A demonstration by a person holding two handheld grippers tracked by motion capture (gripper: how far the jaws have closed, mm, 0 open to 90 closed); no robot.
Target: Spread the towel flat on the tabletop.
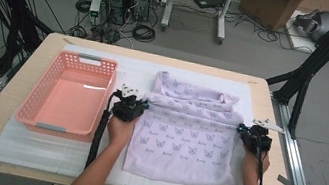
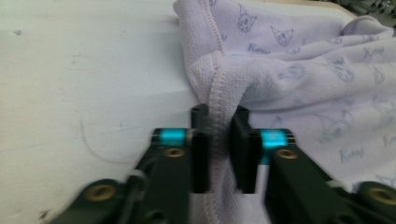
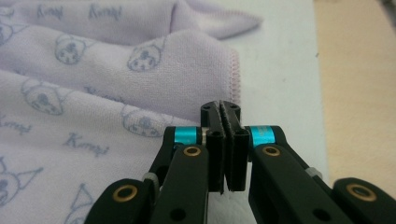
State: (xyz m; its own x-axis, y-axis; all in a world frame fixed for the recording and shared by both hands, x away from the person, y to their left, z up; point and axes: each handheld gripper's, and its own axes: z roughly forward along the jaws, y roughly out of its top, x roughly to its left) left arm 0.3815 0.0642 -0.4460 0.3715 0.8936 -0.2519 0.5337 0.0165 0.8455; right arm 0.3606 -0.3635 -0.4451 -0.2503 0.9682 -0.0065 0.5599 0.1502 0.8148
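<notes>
Where folded, the lilac printed towel (image 1: 186,131) bunches

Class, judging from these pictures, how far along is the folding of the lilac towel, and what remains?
Done: the towel lies partly doubled on the white mat. In hand: the right gripper is shut at the towel's right edge; the left gripper has the left hem between slightly parted jaws. Left: finishing the fold, then probably placing it in the pink basket.
</notes>
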